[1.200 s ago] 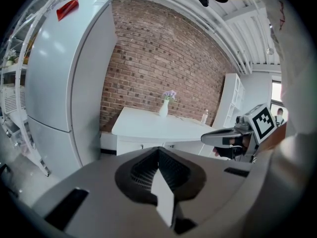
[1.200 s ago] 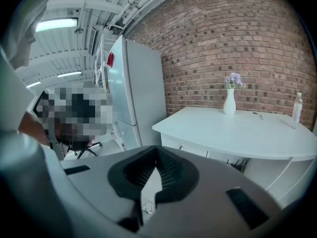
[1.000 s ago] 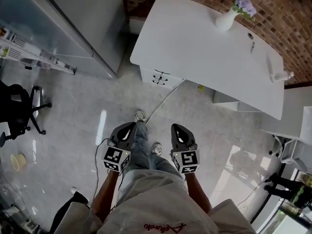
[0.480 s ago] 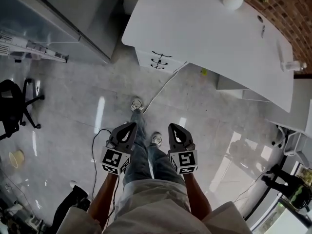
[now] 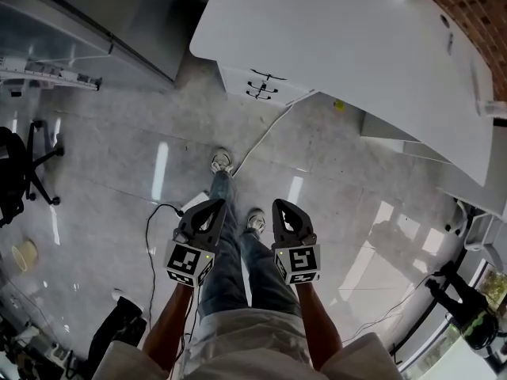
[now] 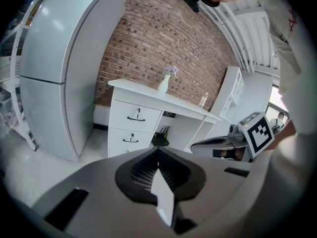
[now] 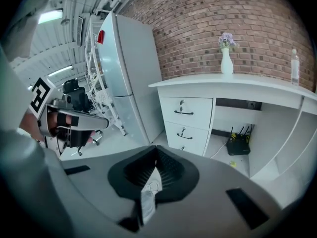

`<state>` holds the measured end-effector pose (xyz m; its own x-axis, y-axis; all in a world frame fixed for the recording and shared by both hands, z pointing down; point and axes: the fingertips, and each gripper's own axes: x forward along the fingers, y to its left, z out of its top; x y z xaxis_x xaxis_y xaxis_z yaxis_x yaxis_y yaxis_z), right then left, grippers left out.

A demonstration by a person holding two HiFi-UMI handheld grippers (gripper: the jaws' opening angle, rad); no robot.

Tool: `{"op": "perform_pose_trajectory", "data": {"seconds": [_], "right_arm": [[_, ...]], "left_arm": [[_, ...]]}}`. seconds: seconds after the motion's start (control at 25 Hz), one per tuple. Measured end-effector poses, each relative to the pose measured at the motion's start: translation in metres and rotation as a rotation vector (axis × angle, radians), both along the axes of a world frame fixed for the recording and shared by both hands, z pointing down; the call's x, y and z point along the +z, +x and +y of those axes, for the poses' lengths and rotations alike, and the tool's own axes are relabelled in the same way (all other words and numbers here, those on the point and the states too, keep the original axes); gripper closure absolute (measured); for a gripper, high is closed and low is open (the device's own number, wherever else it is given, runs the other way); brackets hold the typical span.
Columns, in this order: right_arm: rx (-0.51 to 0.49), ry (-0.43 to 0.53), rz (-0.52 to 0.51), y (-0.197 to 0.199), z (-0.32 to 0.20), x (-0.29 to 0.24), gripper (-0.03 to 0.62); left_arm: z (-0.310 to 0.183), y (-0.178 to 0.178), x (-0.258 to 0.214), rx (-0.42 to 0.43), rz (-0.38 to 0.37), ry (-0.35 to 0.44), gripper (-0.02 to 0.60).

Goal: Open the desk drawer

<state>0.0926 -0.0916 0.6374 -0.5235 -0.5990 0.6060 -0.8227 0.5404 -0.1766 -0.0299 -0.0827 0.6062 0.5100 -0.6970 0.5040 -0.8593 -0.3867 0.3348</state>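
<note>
The white desk (image 5: 341,38) stands ahead against a brick wall. Its stack of drawers (image 5: 261,87) with dark handles sits under the left end. The top drawer (image 6: 136,115) and the one below it (image 6: 130,139) are closed; the right gripper view shows the same top drawer (image 7: 185,107) closed. My left gripper (image 5: 214,206) and right gripper (image 5: 283,206) hang side by side above the person's legs, well short of the desk. Both are shut with nothing between the jaws, as the left gripper (image 6: 158,151) and the right gripper (image 7: 156,151) show in their own views.
A tall grey fridge (image 6: 64,58) stands left of the desk. A white cable (image 5: 261,145) runs across the floor from the drawers. An office chair (image 5: 16,172) is far left. A vase (image 6: 164,83) stands on the desktop, a black box (image 7: 237,145) beneath it.
The desk has slid up and grown larger in the head view as the person moved toward it. Both grippers have sunk lower, still side by side and shut.
</note>
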Motion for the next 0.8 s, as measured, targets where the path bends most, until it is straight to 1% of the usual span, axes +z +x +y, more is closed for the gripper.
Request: {"op": "perform_pose_trajectory", "data": {"seconds": [0.12,0.24,0.32,0.36,0.4,0.52,0.6,0.68,0.72,0.8], "right_arm": [[0.004,-0.006,0.002,-0.002,-0.004,0.008,0.577],[0.017,-0.013,0.003,-0.003,-0.005,0.011,0.577],[0.034,-0.02,-0.02,-0.003,-0.007,0.009,0.577],[0.05,-0.027,-0.052,-0.004,-0.008,0.007,0.577],[0.073,-0.038,-0.103,-0.004,-0.01,0.004,0.577],[0.178,-0.093,-0.322,-0.005,-0.018,-0.003,0.577],[0.235,-0.131,-0.443,-0.006,-0.021,-0.003,0.577],[0.301,-0.191,-0.58,-0.008,-0.022,0.0,0.577],[0.352,-0.233,-0.682,-0.008,-0.024,0.002,0.577],[0.468,-0.315,-0.948,-0.004,-0.028,0.007,0.577]], "left_arm": [[-0.005,-0.003,0.008,-0.005,0.001,-0.002,0.569],[-0.007,-0.01,0.01,-0.025,-0.014,-0.004,0.569],[-0.01,-0.014,0.007,-0.038,-0.014,-0.002,0.569],[-0.012,-0.016,0.004,-0.041,-0.016,0.003,0.569],[-0.013,-0.017,0.002,-0.043,-0.02,0.009,0.569],[-0.019,-0.019,-0.001,-0.053,-0.027,0.028,0.569],[-0.02,-0.018,-0.001,-0.053,-0.025,0.033,0.569],[-0.019,-0.017,0.001,-0.051,-0.021,0.03,0.569],[-0.018,-0.017,0.003,-0.052,-0.018,0.027,0.569],[-0.016,-0.017,0.006,-0.055,-0.013,0.023,0.569]]}}
